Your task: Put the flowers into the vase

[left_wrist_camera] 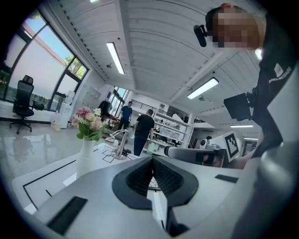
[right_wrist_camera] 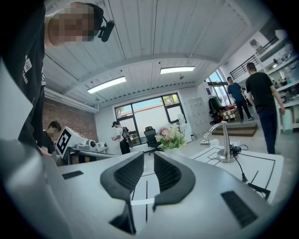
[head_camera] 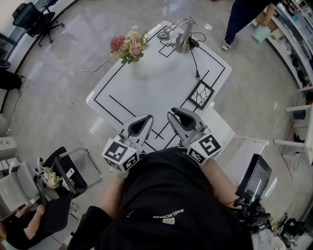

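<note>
A bunch of pink and cream flowers stands in a white vase at the far left of the white table. Both grippers hover over the table's near edge, well short of the vase. My left gripper has its jaws together with nothing in them. My right gripper is open by a narrow gap, also with nothing in it. In the left gripper view, the flowers and vase appear ahead to the left of the jaws. The right gripper view shows the flowers just beyond the jaws.
A metal desk lamp with a black cable stands at the table's far end, and a black wire square lies at the right edge. A seated person at lower left holds more flowers. Another person stands beyond the table, near shelves.
</note>
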